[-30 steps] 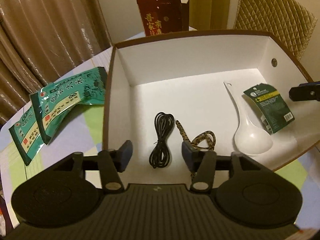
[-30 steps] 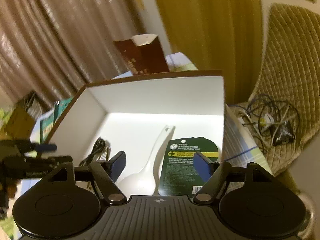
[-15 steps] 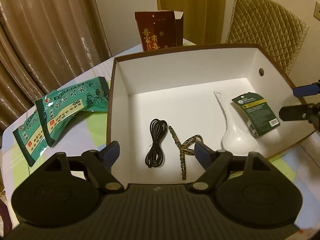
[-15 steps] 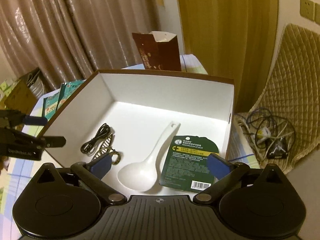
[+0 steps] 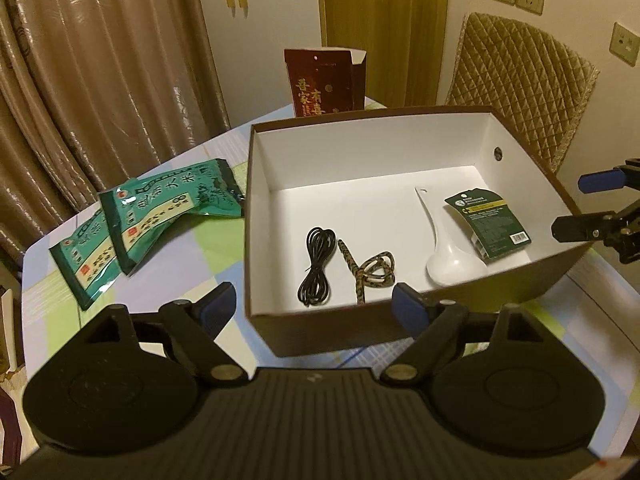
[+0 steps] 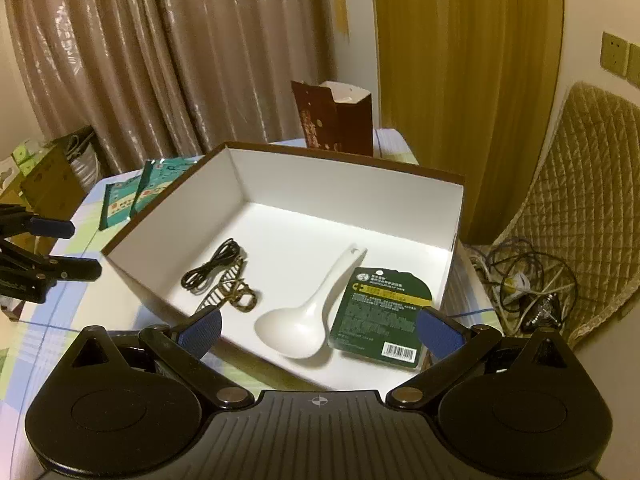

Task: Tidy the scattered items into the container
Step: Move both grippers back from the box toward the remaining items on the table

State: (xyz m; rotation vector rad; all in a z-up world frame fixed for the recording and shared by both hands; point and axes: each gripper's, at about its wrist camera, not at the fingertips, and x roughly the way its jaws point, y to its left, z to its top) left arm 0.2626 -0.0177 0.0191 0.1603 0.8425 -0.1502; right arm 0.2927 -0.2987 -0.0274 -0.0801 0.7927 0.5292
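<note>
While the left gripper (image 5: 314, 307) has its jaws opening with nothing between them, right gripper (image 6: 318, 327) stands wide, empty too. Brown box (image 5: 256, 184) sits on checked tablecloth (image 5: 168, 272). Inside: black cable (image 5: 316, 266) at 7 o'clock, patterned cord (image 5: 368, 272) beside it, white spoon (image 5: 444, 248) and green card pack (image 5: 488, 222) at 4. Two green packets (image 5: 148, 224) lie outside, 9 o'clock of box.
</note>
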